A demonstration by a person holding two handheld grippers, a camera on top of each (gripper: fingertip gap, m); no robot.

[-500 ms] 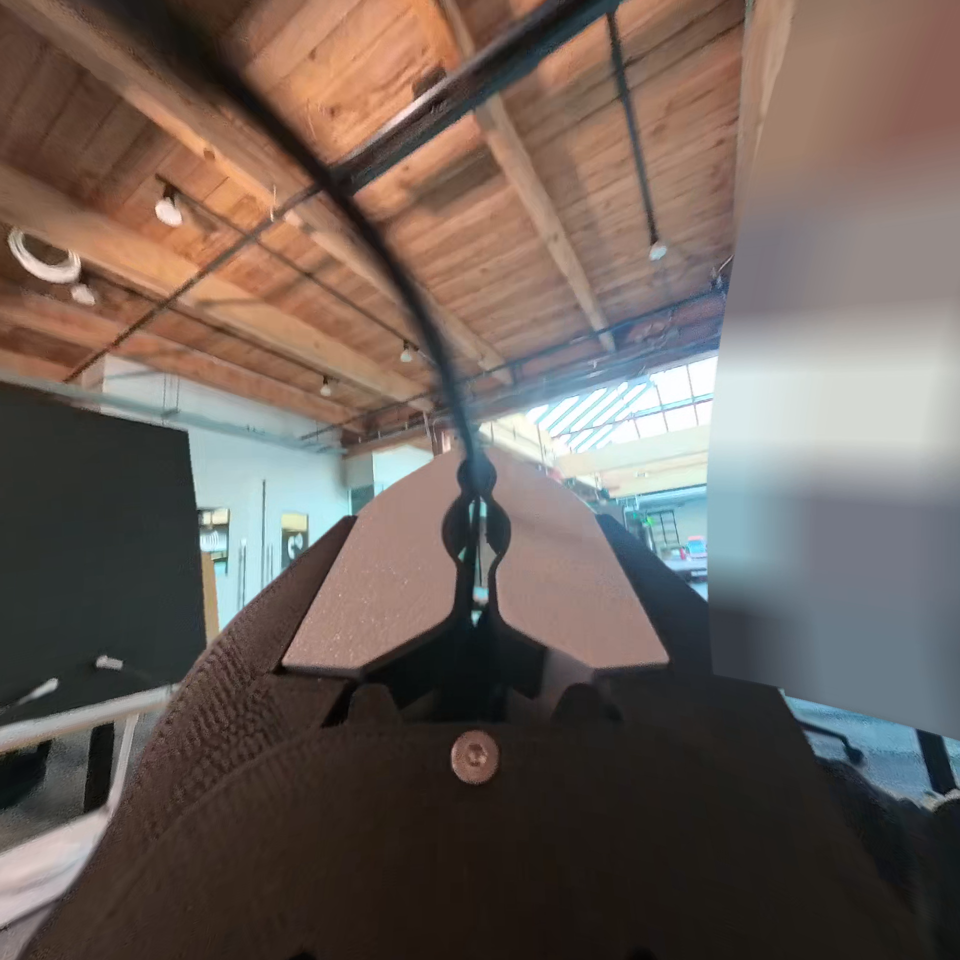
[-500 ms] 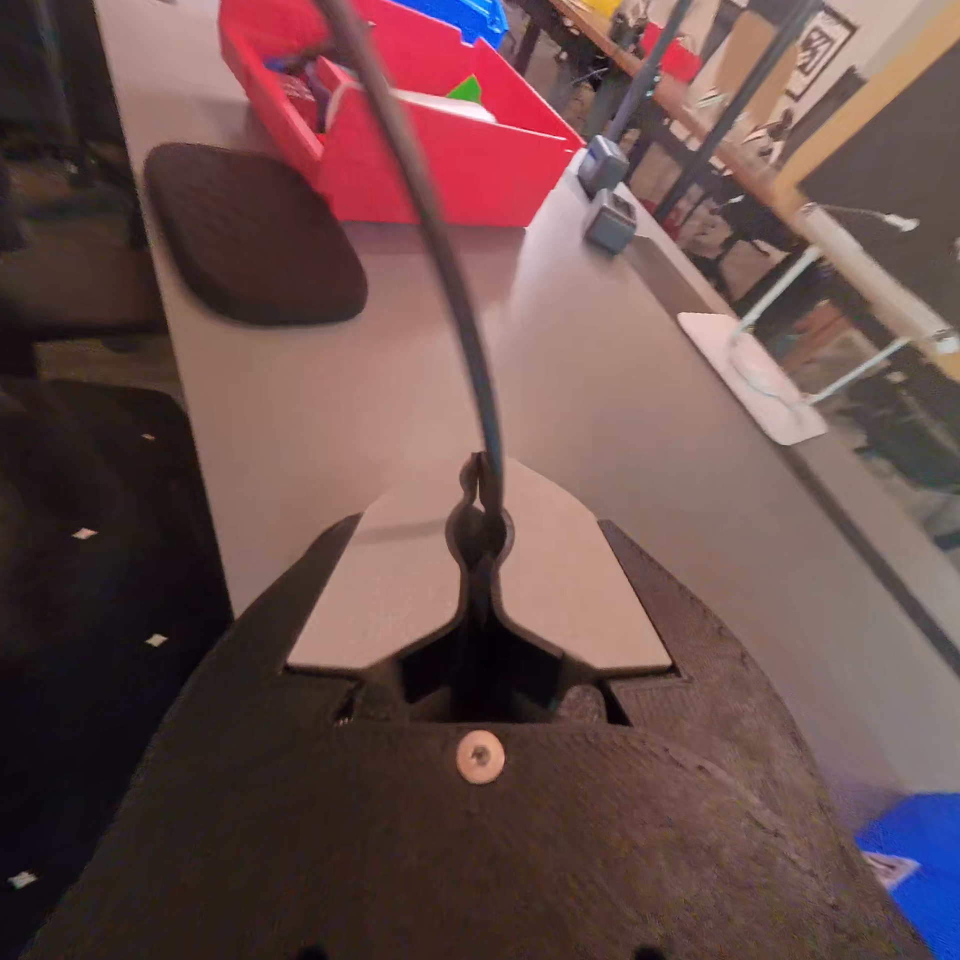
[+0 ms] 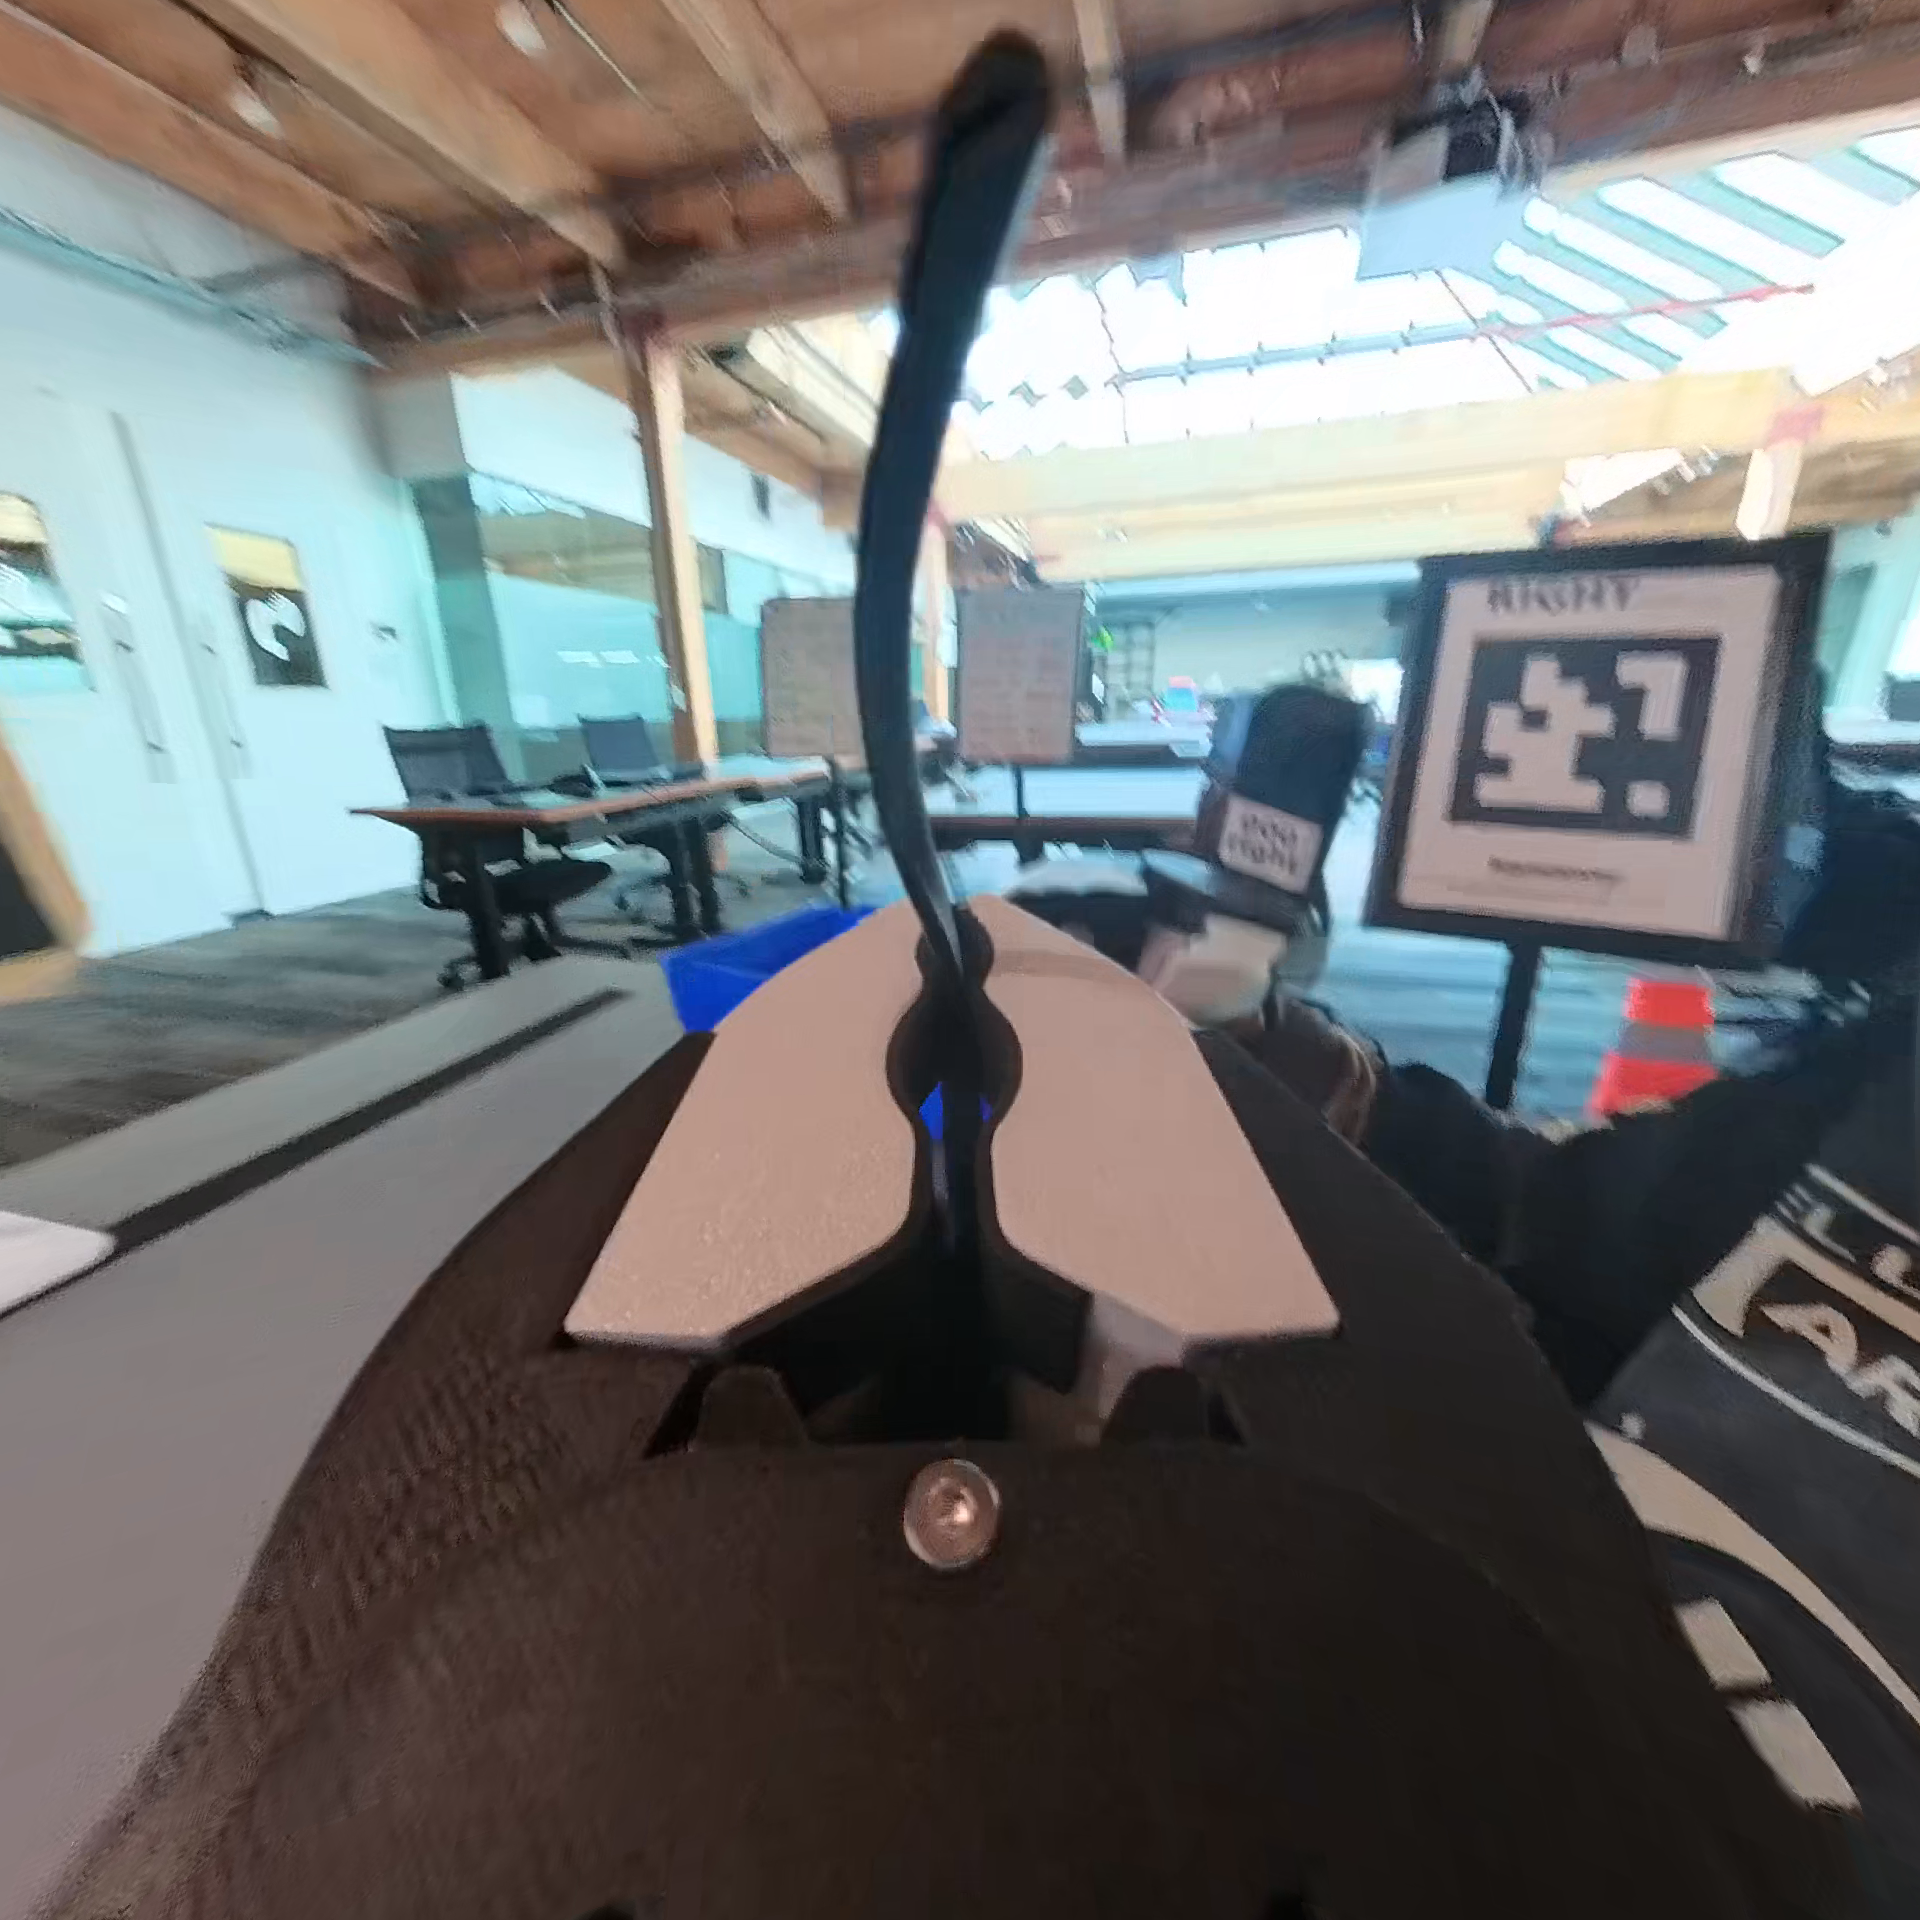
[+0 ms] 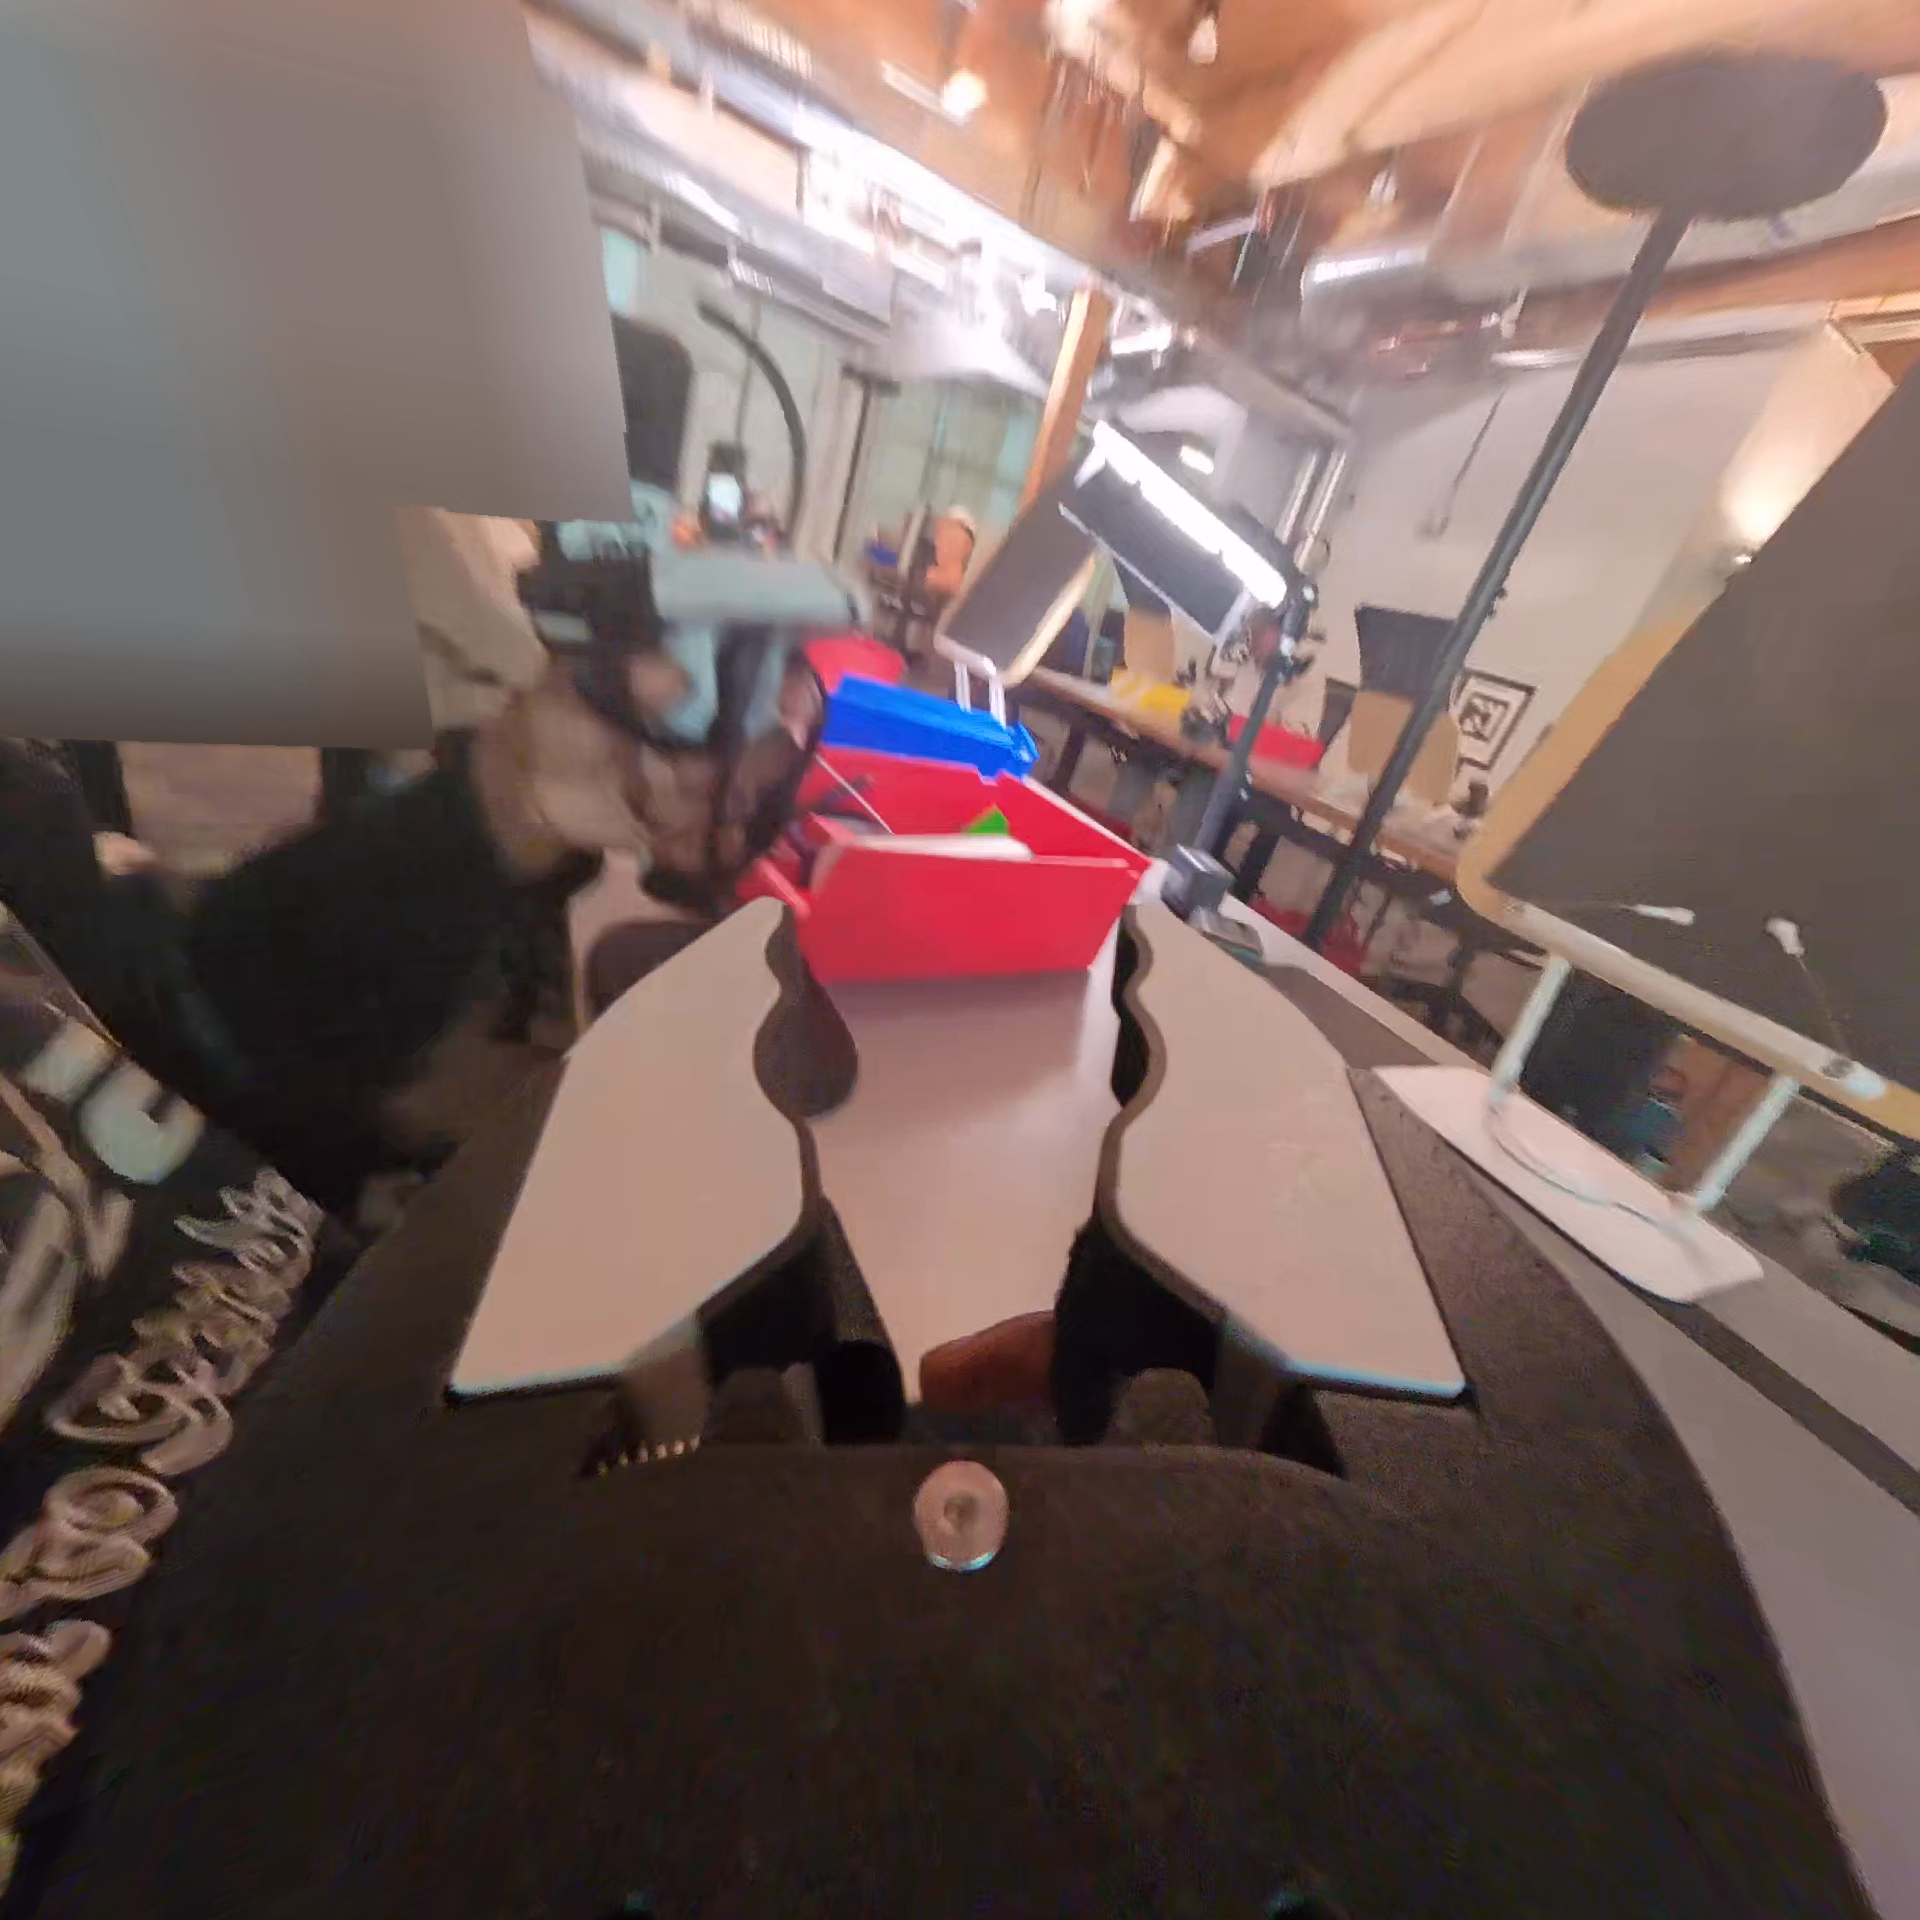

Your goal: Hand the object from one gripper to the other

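Note:
A black cable (image 3: 904, 520) is the object. My left gripper (image 3: 961, 914) is shut on it, and the cable curves up and away from the fingertips toward the ceiling. In the right wrist view, my right gripper (image 4: 953, 914) is open and empty, its two grey fingers (image 4: 665, 1143) spread wide over the grey table (image 4: 966, 1122). No cable shows in the right wrist view. Part of the other gripper, black with a white sticker (image 3: 1273, 831), shows farther off in the left wrist view.
A red bin (image 4: 966, 904) stands on the table ahead of the right gripper, with a blue bin (image 4: 914, 717) behind it. A white lamp base (image 4: 1558, 1174) sits at the right. A blue bin (image 3: 758, 956) and a square marker board (image 3: 1590, 748) show in the left view. The grippers' ends are close to 10 cm from one another.
My right gripper has opened and let go of the cable; half a second ago both grippers were shut on it. Both views have swung, and the left gripper still holds the cable.

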